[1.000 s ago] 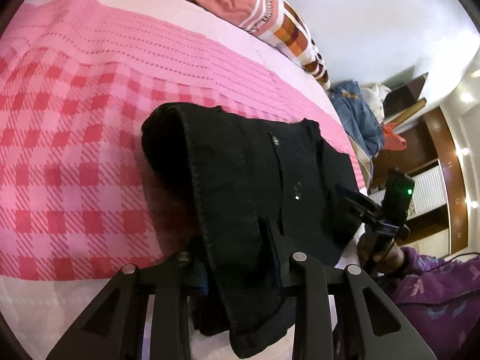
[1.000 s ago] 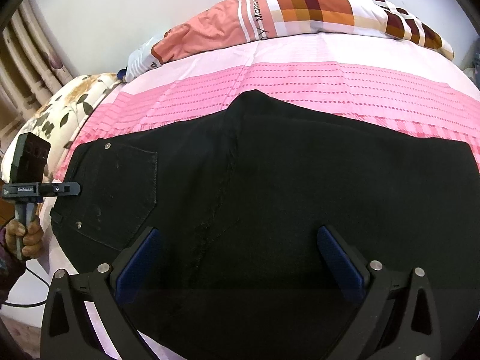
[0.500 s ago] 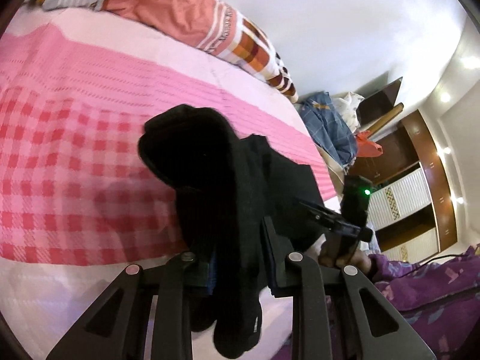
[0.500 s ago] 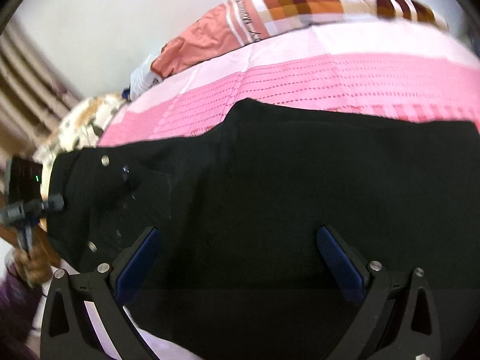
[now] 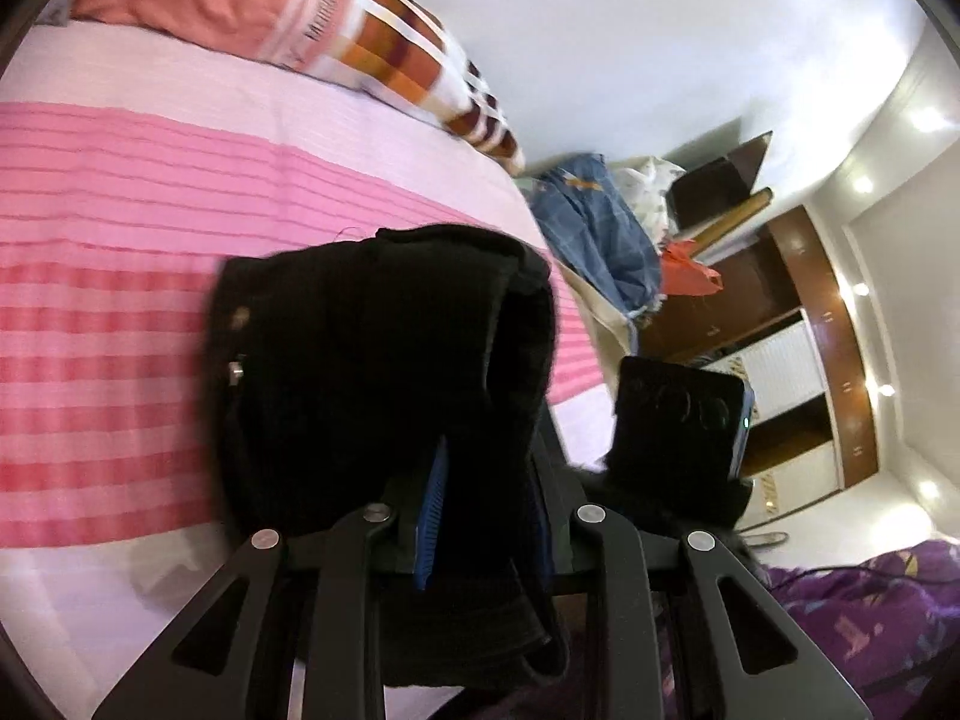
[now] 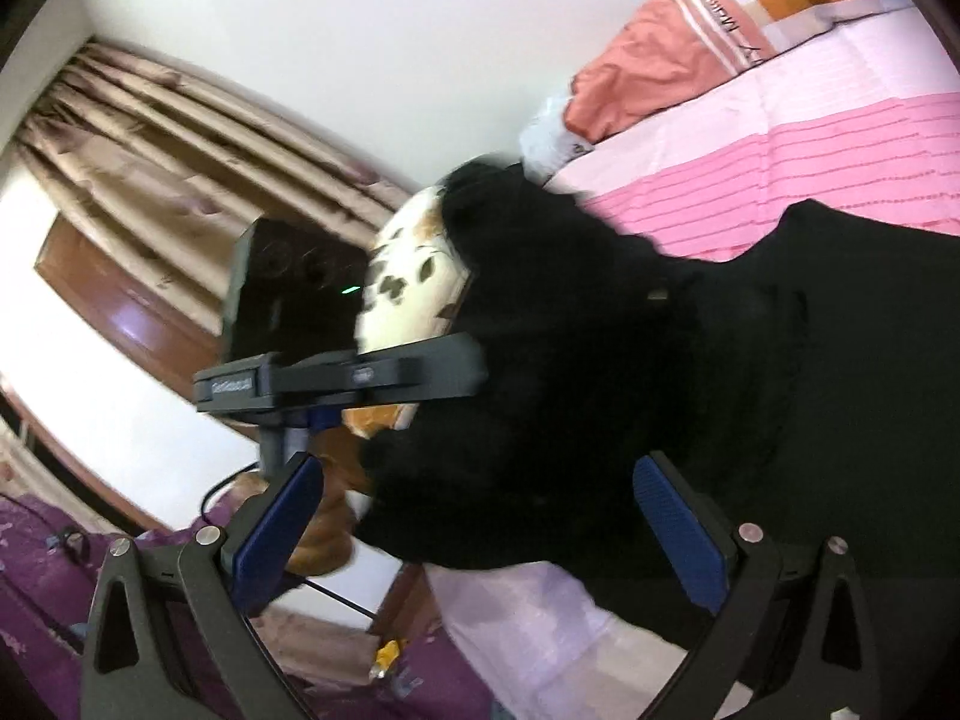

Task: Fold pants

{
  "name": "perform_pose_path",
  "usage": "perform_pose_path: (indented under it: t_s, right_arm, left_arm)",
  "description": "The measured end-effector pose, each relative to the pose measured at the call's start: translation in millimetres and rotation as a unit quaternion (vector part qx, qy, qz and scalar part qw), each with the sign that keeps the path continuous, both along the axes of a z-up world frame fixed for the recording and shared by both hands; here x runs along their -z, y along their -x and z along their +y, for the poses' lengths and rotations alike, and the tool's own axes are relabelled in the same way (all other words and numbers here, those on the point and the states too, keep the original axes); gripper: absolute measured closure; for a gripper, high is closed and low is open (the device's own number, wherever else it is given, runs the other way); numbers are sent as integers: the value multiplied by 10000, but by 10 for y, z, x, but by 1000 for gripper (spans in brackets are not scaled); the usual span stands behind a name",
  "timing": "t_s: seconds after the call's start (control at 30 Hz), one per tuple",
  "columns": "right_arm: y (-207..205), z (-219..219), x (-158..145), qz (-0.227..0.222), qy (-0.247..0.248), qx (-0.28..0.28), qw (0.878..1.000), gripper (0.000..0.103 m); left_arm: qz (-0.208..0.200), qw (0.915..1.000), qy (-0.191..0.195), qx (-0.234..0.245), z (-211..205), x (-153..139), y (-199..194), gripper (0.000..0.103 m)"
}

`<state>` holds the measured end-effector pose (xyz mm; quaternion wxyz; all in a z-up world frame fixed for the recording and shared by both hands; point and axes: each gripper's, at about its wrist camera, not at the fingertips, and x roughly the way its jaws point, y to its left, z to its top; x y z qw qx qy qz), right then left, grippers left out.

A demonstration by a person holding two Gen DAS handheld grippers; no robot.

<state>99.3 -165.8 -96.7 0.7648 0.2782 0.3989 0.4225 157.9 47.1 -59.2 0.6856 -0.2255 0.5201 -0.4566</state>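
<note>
Left tongs (image 5: 486, 516) pinching a bunched end of the black denim pants (image 5: 372, 372), lifted off the pink striped bedspread (image 5: 108, 324); the rest of the pants lies on the bed. Right tongs (image 6: 480, 534) spread wide, gripping nothing. Risk, I'd say: thick bunched cloth could slide from that pinch, or drag the flat part crooked. Count: one pair of pants, two tongs, one patterned orange pillow (image 5: 288, 12), one floral cushion (image 6: 414, 276).
</note>
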Motion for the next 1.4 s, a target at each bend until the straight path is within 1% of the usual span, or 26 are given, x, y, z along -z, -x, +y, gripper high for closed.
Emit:
perform_pose_path:
  t_s: [0.07,0.13,0.17,0.2,0.27,0.33,0.37,0.4,0.43,0.47,0.5,0.53,0.57,0.6,0.63,0.67,0.73,0.83,0.9,0.97,1.0,1.07,1.13,1.23,1.33,1.4]
  right_arm:
    - [3,-79,29,21,-144,-19,9999,0]
    - [-22,-161,98,180,-165,17,9997,0]
    - [-35,-220,142,240,-197,30,9995,0]
    - [-44,-264,173,276,-230,37,9993,0]
    - [-92,-324,257,373,-193,54,9991,0]
    - [-163,-362,324,484,-162,66,9987,0]
    - [-176,-375,354,531,-154,72,9984,0]
    - [-177,-407,376,556,-127,67,9984,0]
    - [-190,-403,400,580,-95,57,9983,0]
    - [-199,-411,416,594,-122,55,9981,0]
    - [-194,-417,426,601,-194,48,9980,1]
    - [-211,-412,430,603,-232,44,9979,5]
    - [-245,-405,438,638,-220,64,9977,21]
    - [-246,-413,455,704,-222,81,9972,48]
    - [-295,-432,484,841,-265,125,9960,62]
    - [-339,-461,519,1006,-352,177,9941,85]
    - [-376,-515,542,1156,-632,263,9909,85]
    - [-418,-530,513,1292,-725,322,9884,85]
    - [-421,-552,487,1341,-754,350,9875,85]
    - [-412,-618,432,1330,-757,415,9874,86]
    - [-401,-699,398,1326,-852,480,9863,86]
    - [-400,-905,313,1271,-946,657,9852,86]
    - [-379,-1153,242,1226,-965,875,9839,87]
    - [-356,-1609,144,1122,-891,1342,9805,87]
    - [-273,-1999,213,1233,-869,1763,9727,87]
    - [-198,-2224,348,1397,-925,2017,9650,87]
  left_arm:
    - [127,9998,144,96,-243,47,-25,77]
    - [222,9994,156,201,-481,113,-55,78]
    - [342,9988,232,266,-588,161,-77,78]
    - [432,9981,300,317,-639,187,-77,78]
    - [460,9980,313,309,-794,231,-112,79]
    - [337,9983,406,257,-842,141,-133,80]
    - [188,9991,326,193,-857,49,-135,80]
    - [-45,9997,207,120,-845,-76,-143,79]
    - [-179,9996,198,69,-816,-171,-146,74]
    - [-262,9995,194,6,-771,-247,-155,71]
    - [-372,9993,55,-92,-740,-305,-163,62]
    - [-461,9988,-90,-163,-724,-329,-171,50]
    - [-618,9968,-410,-298,-678,-362,-171,44]
    - [-696,9950,-603,-379,-640,-357,-175,39]
    - [-733,9934,-746,-466,-606,-337,-177,38]
    - [-721,9921,-850,-583,-556,-306,-179,38]
    - [-617,9895,-983,-857,-423,-222,-164,38]
    - [-535,9831,-1196,-1279,-212,-107,-149,38]
    - [-441,9806,-1177,-1507,-82,-25,-134,38]
    - [-287,9759,-1159,-1825,68,41,-98,36]
    - [-243,9750,-1146,-1890,103,64,-85,36]
    - [-226,9743,-1185,-1904,120,83,-47,36]
    - [-283,9750,-1246,-1819,67,79,-29,35]
    - [-460,9775,-1357,-1550,-173,54,-2,31]
    - [-558,9807,-1425,-1214,-467,77,19,29]
    - [-554,9826,-1465,-1002,-638,120,49,29]
